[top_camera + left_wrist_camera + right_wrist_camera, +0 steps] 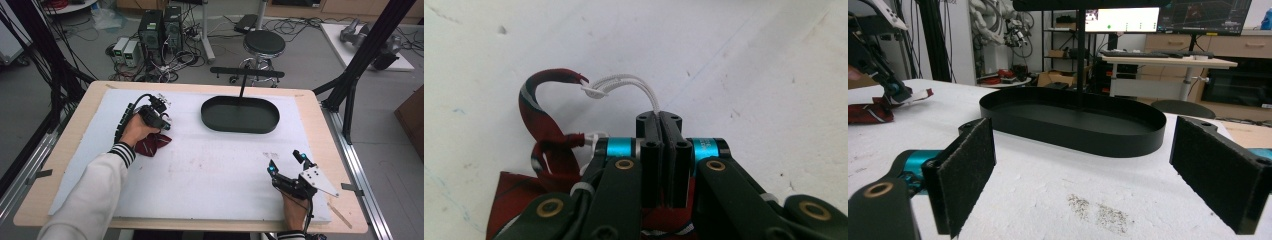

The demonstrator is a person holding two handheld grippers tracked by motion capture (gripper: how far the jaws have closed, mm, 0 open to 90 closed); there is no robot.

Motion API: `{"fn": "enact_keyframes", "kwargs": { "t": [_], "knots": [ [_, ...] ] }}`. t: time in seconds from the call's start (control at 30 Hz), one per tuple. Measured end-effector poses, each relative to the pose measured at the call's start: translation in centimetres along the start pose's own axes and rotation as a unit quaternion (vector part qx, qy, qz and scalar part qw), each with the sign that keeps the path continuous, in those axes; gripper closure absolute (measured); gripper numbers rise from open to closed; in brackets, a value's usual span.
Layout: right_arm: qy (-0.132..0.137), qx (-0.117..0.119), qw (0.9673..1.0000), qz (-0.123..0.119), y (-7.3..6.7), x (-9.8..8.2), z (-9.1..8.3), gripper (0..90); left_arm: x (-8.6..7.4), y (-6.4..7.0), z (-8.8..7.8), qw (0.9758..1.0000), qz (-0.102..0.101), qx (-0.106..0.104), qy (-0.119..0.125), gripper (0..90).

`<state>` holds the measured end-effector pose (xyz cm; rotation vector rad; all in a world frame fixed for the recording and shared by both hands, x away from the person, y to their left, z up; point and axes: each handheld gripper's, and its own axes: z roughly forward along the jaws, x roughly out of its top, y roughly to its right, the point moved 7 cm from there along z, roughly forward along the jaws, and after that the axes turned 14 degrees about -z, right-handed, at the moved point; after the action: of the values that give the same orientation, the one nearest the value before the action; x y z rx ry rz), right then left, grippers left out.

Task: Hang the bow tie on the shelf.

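counts: one dark red striped cloth piece point(151, 143), one white elastic cord point(624, 85), one black oval tray point(240, 116), two grippers, one white foam sheet point(210, 170) on the desk point(320, 130).
left gripper point(161, 117): held at the far left part of the sheet, tip down on the cloth piece; its fingers point(649, 150) are pressed fully together, pinching the white elastic cord between them.
white elastic cord: loops out from between the closed fingers and runs up and left to a knot on the curled end of the cloth band.
cloth piece: lies on the foam sheet under and just behind the left gripper, partly covered by the hand in the high view; in the left gripper view its red band point(536, 120) curls up at the left of the fingers, and more red cloth shows beneath them.
black oval tray: stands at the far middle of the sheet, well apart from the cloth piece, with a thin upright post at its back rim.
right gripper point(286, 162): near the front right corner of the sheet, well apart from the cloth piece; its fingers point(965, 175) stand wide apart with nothing between them, facing the tray.
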<state>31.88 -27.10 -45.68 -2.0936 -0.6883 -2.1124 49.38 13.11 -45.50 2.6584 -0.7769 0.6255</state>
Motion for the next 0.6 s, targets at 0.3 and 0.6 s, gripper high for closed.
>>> {"fn": "enact_keyframes", "kwargs": {
  "t": [0.3,0.6],
  "knots": [
    [0.000,0.000,1.0000,0.000,0.0,0.0,0.0,10.2,1.9,0.2,-3.1,0.9903,0.004,-0.041,0.132,87.2],
    [-0.003,0.001,1.0000,0.002,-0.1,0.0,0.0,10.2,3.4,0.8,-5.9,0.9677,0.016,-0.054,0.246,87.3]
  ]
}}
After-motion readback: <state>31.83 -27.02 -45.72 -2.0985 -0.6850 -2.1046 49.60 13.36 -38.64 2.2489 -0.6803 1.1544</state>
